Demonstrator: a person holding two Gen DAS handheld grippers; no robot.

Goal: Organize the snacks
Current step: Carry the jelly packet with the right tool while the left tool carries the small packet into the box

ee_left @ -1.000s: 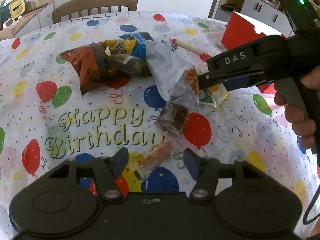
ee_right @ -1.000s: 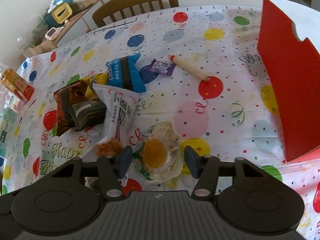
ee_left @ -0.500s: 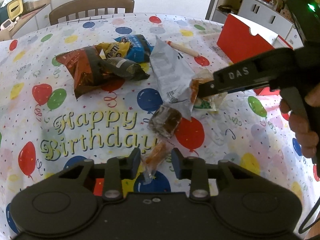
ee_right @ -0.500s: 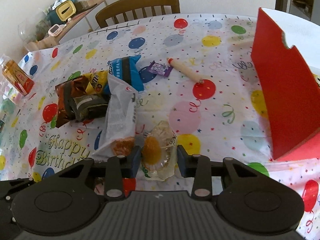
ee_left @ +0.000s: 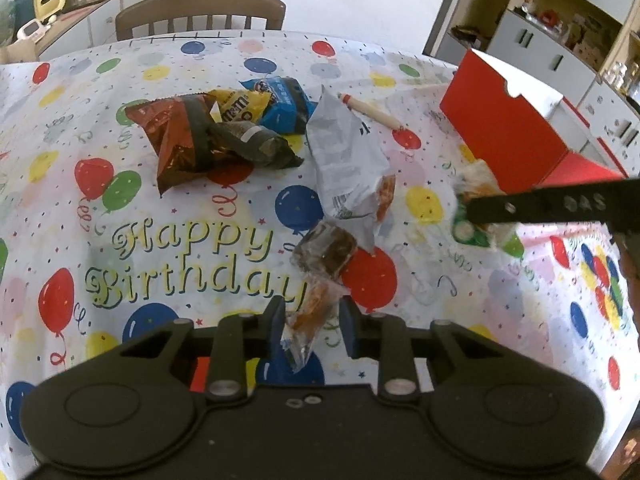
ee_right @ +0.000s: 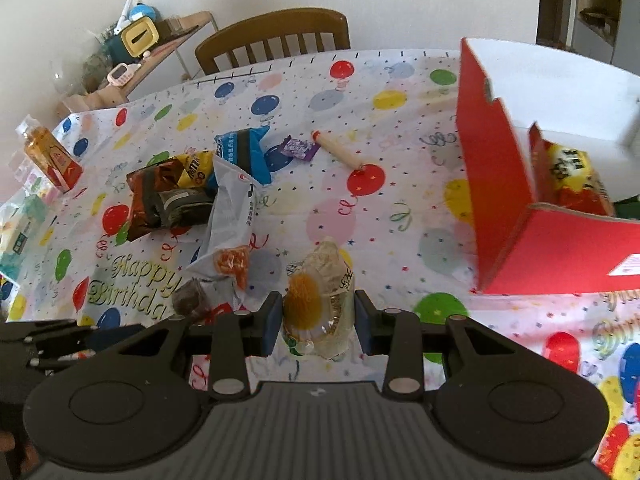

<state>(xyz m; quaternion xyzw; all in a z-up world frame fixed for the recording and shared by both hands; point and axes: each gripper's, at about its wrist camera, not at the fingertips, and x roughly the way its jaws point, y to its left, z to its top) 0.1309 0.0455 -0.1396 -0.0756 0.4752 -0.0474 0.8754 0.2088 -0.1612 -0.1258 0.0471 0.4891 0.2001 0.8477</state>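
Observation:
My left gripper (ee_left: 312, 320) is low over the balloon tablecloth (ee_left: 180, 240). Its jaws are closing on a small clear packet with an orange snack (ee_left: 314, 308), and both pads touch the wrapper. My right gripper (ee_right: 316, 320) is shut on a clear packet holding a round yellow cake (ee_right: 316, 300), lifted off the cloth. The left wrist view shows that packet (ee_left: 476, 184) from the side, beside the open red box (ee_left: 500, 128). In the right wrist view the red box (ee_right: 492, 184) stands to the right with a yellow and red bag (ee_right: 572, 176) inside.
Loose snacks lie mid-table: a brown-red bag (ee_left: 176, 140), a yellow bag (ee_left: 240, 108), a blue bag (ee_left: 284, 108), a grey-white bag (ee_left: 344, 160), a brown cake packet (ee_left: 326, 252), a wooden stick (ee_left: 372, 110) and a purple sweet (ee_right: 298, 147). A chair (ee_left: 200, 12) stands behind.
The left jaws closed in around the orange snack packet. The right jaws closed on the yellow cake packet, then lifted it and carried it right, toward the red box.

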